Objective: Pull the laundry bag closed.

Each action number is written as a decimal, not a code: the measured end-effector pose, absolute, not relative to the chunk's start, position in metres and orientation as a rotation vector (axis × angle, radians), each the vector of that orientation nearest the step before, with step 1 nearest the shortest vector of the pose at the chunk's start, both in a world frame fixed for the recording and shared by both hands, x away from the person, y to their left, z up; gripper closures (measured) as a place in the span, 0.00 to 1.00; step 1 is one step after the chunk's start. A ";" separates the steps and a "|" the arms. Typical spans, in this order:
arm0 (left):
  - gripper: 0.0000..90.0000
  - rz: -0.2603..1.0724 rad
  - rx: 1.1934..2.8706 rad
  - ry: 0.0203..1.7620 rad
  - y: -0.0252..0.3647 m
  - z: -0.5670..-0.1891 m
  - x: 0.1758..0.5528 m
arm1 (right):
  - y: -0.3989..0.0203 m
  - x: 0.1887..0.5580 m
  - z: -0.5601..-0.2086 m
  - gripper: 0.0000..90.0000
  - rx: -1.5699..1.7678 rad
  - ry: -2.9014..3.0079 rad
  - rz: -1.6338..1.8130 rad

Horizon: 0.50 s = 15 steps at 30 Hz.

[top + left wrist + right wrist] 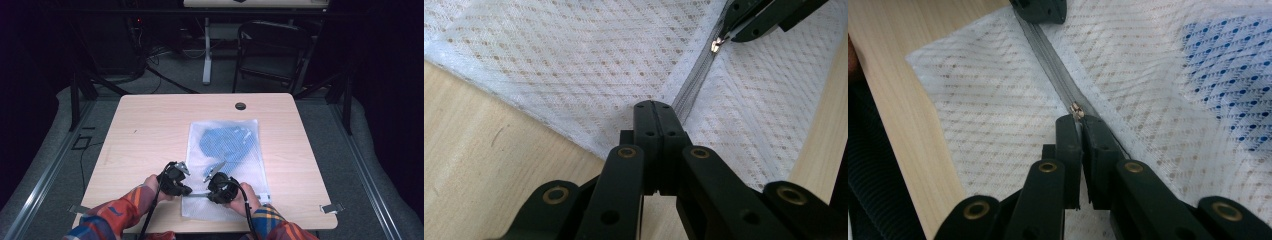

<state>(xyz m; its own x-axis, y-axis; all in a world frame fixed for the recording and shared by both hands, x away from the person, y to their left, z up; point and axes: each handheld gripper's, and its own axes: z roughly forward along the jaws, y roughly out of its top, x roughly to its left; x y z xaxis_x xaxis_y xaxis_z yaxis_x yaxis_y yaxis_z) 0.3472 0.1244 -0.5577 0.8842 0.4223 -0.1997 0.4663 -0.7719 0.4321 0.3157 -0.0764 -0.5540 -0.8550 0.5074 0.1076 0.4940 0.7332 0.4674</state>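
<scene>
Dark surroundings frame a pale wood-grain bench (150,135) with rounded corners and a small round grommet hole (240,106) near its far edge.

Left gripper (655,106): black, jointed, brass-coloured pins at the links. Jaws pressed fully together, pinching the end of the zipper (696,82) and the mesh fabric at the near left corner of the bag. In the high view it sits at the bag's near left edge (176,178), held in the person's left hand (150,184).

Right gripper (1081,120): same build. Jaws nearly together, with a thin slit between them, tips clamped on the small metal zipper pull (1077,109). In the high view it rests over the near edge of the bag (220,187).

Zipper: grey, narrow, running straight between the two grippers along the near end of the bag.

Mesh bag (227,167): white, translucent, rectangular, fine net weave with a diamond pattern, lying flat on the bench right of centre. A blue item (227,142) shows through the mesh in the far half; its form cannot be made out.

Plaid sleeves (112,215) enter from the near edge.
</scene>
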 end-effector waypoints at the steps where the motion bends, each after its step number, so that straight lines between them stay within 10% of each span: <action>1: 1.00 -0.121 2.572 0.631 0.125 -0.558 0.347 | -0.077 0.315 -0.554 0.97 0.843 2.894 0.778; 15: 1.00 -0.026 2.507 0.434 0.107 -0.558 0.339 | -0.076 0.316 -0.556 0.96 0.831 2.897 0.751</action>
